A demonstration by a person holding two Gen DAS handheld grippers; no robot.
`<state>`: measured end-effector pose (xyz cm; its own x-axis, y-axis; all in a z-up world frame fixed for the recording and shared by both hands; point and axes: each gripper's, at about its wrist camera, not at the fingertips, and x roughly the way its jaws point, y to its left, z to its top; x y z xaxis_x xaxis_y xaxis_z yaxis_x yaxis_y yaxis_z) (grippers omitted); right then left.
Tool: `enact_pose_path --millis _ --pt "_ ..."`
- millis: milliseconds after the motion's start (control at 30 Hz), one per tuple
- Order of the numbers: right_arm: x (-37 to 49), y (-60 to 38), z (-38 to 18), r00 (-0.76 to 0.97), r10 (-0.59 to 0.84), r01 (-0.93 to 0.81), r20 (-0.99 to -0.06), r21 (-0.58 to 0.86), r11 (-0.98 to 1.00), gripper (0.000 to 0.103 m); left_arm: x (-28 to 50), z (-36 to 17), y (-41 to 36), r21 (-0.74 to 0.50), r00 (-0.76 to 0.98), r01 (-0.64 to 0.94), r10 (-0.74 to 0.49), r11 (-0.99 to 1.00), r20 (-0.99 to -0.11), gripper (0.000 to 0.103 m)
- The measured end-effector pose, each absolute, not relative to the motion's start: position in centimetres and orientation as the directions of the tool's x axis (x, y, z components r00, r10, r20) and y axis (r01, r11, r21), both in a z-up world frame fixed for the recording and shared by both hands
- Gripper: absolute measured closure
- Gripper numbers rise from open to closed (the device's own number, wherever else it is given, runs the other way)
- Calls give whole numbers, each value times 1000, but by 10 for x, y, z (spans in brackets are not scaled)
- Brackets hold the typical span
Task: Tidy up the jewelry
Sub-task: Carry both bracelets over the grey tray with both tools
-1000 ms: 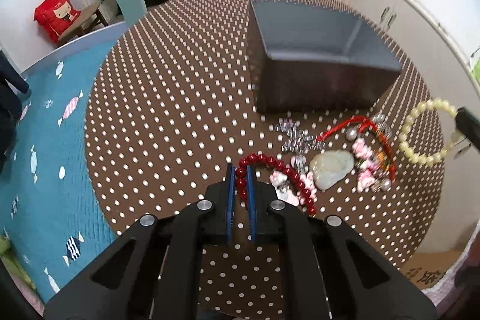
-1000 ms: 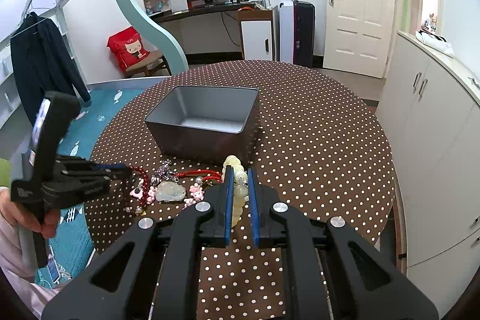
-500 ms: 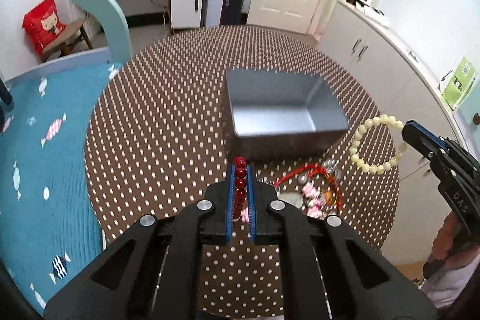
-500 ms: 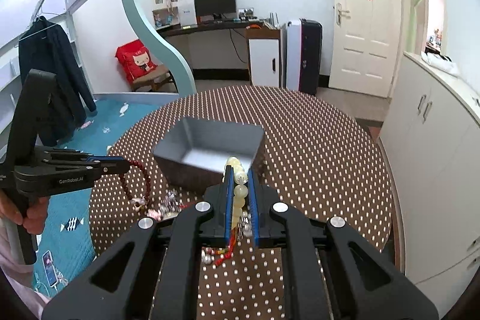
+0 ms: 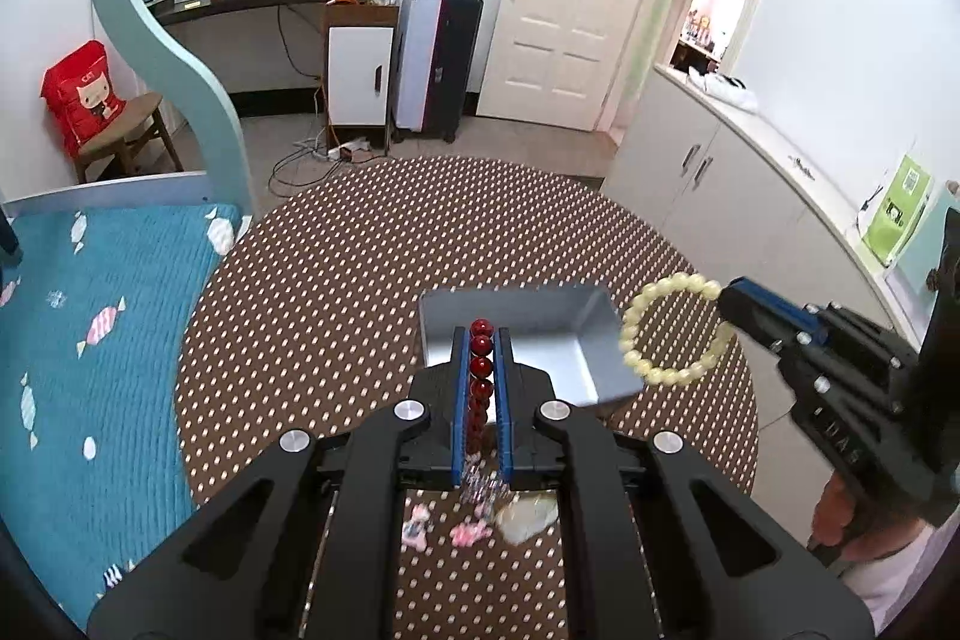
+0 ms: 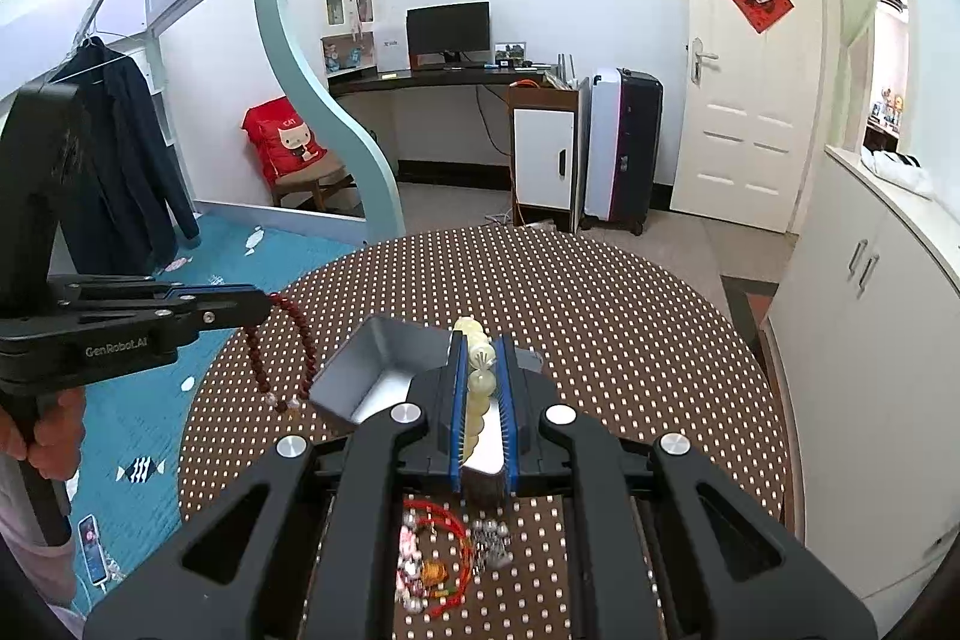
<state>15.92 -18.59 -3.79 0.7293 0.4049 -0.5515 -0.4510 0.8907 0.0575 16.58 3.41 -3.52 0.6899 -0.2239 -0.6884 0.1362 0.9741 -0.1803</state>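
My left gripper [image 5: 481, 340] is shut on a red bead bracelet [image 5: 480, 364] and holds it high above the table, over the near edge of the grey box [image 5: 558, 322]. The bracelet hangs from that gripper [image 6: 255, 307] in the right wrist view [image 6: 282, 352]. My right gripper [image 6: 480, 346] is shut on a pale yellow bead bracelet [image 6: 477, 376], raised above the grey box [image 6: 384, 358]. It shows as a ring [image 5: 675, 334] at the right gripper's tip [image 5: 729, 295] in the left wrist view.
Loose jewelry lies on the brown dotted round table [image 5: 336, 292] below the grippers: a jade pendant [image 5: 528, 517], pink charms [image 5: 444, 529], a red cord bracelet [image 6: 441, 562] and silver pieces [image 6: 492, 538]. A blue rug [image 5: 90, 340] lies left; white cabinets [image 5: 750, 196] stand right.
Both grippers have risen well above the table, each lifting its bracelet off the pile and moving toward the grey box.
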Motion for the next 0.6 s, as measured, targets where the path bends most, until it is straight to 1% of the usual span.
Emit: enact_pose_path --millis 100,233,333,400,600 --pt "170 -180 -40 721 406 -454 -562 59 889 94 180 -32 28 -181 692 147 -232 972 -684 96" --pt "185 -173 -53 693 408 -458 -594 74 886 94 201 -43 21 -183 671 152 -237 971 -703 96" --pt "194 -169 -63 668 407 -460 -623 85 884 94 215 -62 14 -174 640 154 -232 973 -732 96" --pt "201 -164 -72 640 412 -470 -649 93 878 94 226 -78 10 -191 605 155 -246 969 -757 96" --pt "212 -156 -83 596 415 -486 -687 103 868 94 247 -106 4 -201 565 148 -250 968 -786 96"
